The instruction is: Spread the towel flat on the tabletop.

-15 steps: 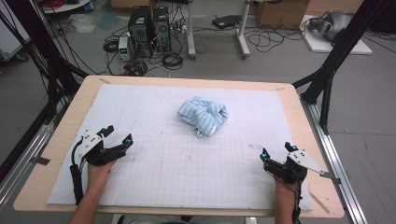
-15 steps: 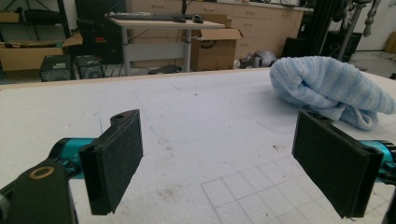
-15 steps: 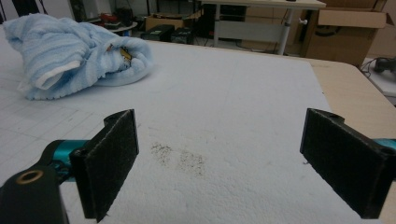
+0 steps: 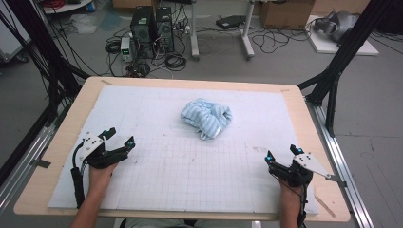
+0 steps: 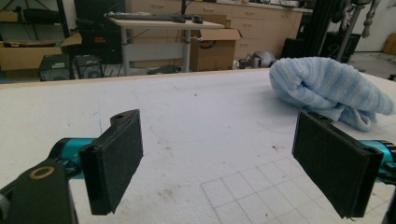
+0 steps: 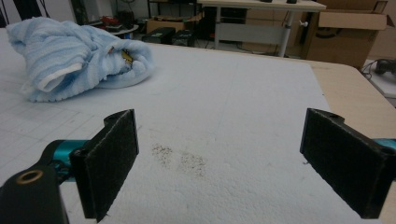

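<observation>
Towel (image 4: 206, 117): crumpled light-blue striped terry bundle on the white mat (image 4: 190, 175), far-centre, apart from both grippers.
High view, left gripper (image 4: 118, 137): near left of the mat, jaws spread wide, holding nothing; towel ahead and to its right, well apart.
High view, right gripper (image 4: 281, 155): near right of the mat, jaws apart, empty; towel ahead and to its left, well apart.
Left gripper view: towel (image 5: 327, 91) lies beyond the right jaw, ahead; thick rolled fold faces this gripper, thin edge trails at the bottom.
Right gripper view: towel (image 6: 74, 58) ahead, off to the left; folds open toward this side, white hem edge showing, small yellow tag in the crease.
Handling (judgement): light, soft, limp, not fragile; will sag and unroll when lifted.
Grip point (judgement): pinch a loose hem or corner, not the fat roll.
</observation>
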